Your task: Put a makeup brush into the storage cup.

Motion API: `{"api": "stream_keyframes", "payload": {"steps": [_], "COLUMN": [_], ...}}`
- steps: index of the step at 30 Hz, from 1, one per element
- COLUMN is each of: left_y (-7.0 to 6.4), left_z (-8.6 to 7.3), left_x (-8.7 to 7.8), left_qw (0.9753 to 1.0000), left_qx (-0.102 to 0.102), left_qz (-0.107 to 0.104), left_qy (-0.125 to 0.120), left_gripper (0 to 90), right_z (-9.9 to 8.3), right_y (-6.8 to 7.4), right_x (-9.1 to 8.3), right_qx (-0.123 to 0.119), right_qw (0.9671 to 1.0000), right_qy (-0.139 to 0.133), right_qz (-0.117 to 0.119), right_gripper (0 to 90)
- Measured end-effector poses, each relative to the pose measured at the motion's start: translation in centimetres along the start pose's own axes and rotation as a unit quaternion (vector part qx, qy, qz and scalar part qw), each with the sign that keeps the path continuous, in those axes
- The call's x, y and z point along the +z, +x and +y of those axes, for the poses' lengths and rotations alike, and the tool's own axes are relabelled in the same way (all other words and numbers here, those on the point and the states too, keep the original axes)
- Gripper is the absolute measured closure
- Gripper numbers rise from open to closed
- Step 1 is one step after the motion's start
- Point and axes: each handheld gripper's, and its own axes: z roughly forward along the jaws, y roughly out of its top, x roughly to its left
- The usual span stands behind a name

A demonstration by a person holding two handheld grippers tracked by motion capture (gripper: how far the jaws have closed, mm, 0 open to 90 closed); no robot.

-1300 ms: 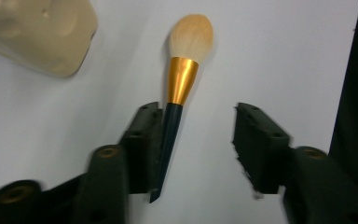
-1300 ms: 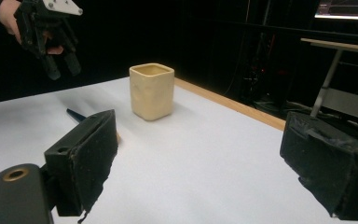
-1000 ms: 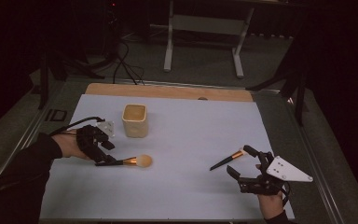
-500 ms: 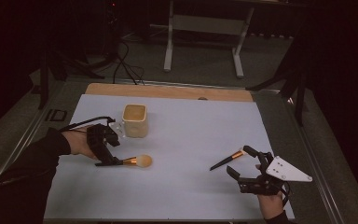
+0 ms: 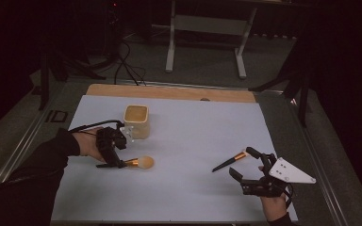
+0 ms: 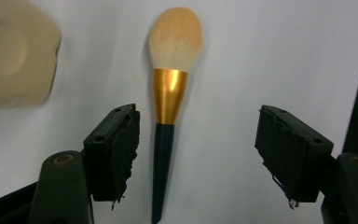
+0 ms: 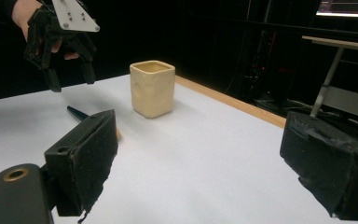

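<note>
A powder brush (image 5: 139,163) with a fluffy tan head, gold ferrule and dark handle lies on the white table sheet (image 5: 188,141). My left gripper (image 5: 111,151) hovers over its handle. In the left gripper view the brush (image 6: 170,93) lies between the open jaws of that gripper (image 6: 198,149), untouched and nearer the left jaw. A cream square cup (image 5: 136,121) stands upright just behind. A slim brush (image 5: 230,161) lies at the right, its tip close to my open, empty right gripper (image 5: 241,162).
The right gripper view looks between its own gripper's (image 7: 200,163) jaws across the sheet to the cup (image 7: 152,87), the powder brush handle (image 7: 77,112) and the left gripper (image 7: 71,79). A wooden table edge (image 5: 169,92) runs along the back. Beyond it are dark floor, cables and a metal stand (image 5: 206,23).
My left gripper has shifted slightly to the right above the powder brush handle. The brush, the cup, the slim brush and the right gripper have stayed in place.
</note>
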Motion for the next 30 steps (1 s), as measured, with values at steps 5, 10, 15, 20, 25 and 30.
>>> {"api": "stream_keyframes", "payload": {"steps": [5, 10, 15, 20, 25, 30], "left_y": [0.1, 0.3, 0.5, 0.6, 0.7, 0.9], "left_z": [0.2, 0.4, 0.5, 0.5, 0.4, 0.3], "left_x": [0.8, 1.9, 2.7, 3.4, 4.0, 4.8], "left_qw": [1.0, 0.9999, 0.9999, 0.9999, 0.9998, 0.9998], "left_qx": [0.005, 0.008, 0.009, 0.015, 0.018, 0.017], "left_qz": [-0.002, -0.005, -0.007, -0.007, -0.003, -0.006], "left_qy": [0.0, 0.004, 0.003, 0.004, -0.002, 0.005], "left_gripper": [31.0, 31.0, 31.1, 31.5, 33.3, 33.4], "right_z": [0.0, 0.0, 0.0, 0.0, 0.0, 0.0], "right_y": [0.0, 0.0, 0.0, 0.0, 0.0, 0.0], "right_x": [0.0, 0.0, -0.1, -0.1, -0.1, -0.1], "right_qx": [-0.001, -0.001, -0.001, -0.002, -0.003, -0.001], "right_qw": [1.0, 1.0, 1.0, 1.0, 1.0, 1.0], "right_qy": [0.0, 0.0, 0.0, 0.0, -0.001, -0.001], "right_qz": [0.001, 0.001, 0.001, 0.002, 0.002, 0.008], "right_gripper": [10.9, 11.0, 11.0, 10.9, 11.0, 11.0]}}
